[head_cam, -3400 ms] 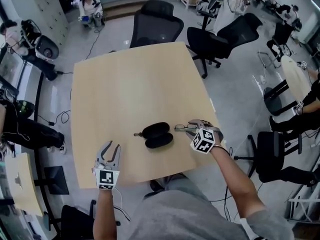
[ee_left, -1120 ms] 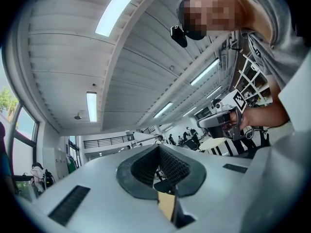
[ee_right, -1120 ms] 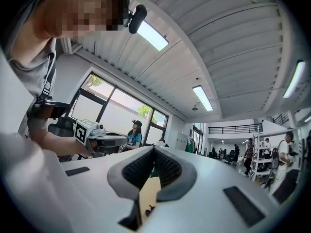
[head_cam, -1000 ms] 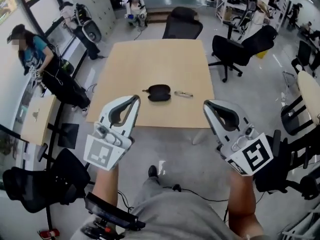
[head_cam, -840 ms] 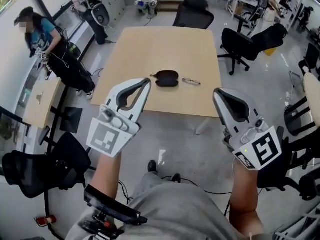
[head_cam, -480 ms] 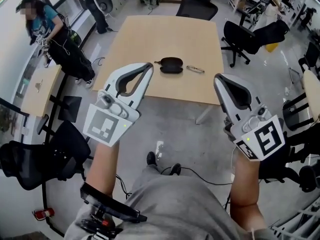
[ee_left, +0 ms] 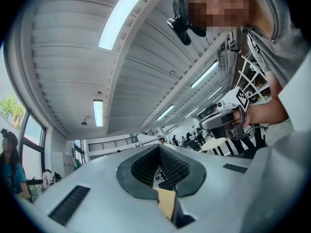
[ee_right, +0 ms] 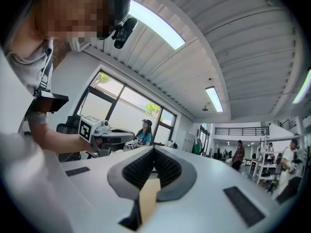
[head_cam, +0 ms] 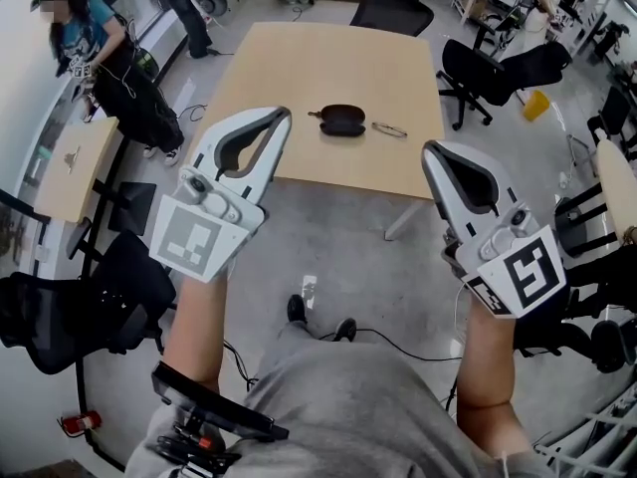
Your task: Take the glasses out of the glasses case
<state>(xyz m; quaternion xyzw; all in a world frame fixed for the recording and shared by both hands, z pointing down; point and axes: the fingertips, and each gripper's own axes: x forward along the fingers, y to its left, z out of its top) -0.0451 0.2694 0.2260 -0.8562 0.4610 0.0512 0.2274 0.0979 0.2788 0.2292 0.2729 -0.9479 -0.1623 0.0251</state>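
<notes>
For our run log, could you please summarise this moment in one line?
left gripper: shut, empty | right gripper: shut, empty | glasses: out, beside glasses case

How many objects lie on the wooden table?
2. A black glasses case lies near the table's near edge; the glasses lie just to its right, apart from it. The left tongs cover the near-left corner, so something may be hidden.

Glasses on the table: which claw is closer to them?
Right, I think. The right claw hangs in the air, back from the table, a bit right of the glasses. The left claw hangs back too, further left, past the glasses case.
</notes>
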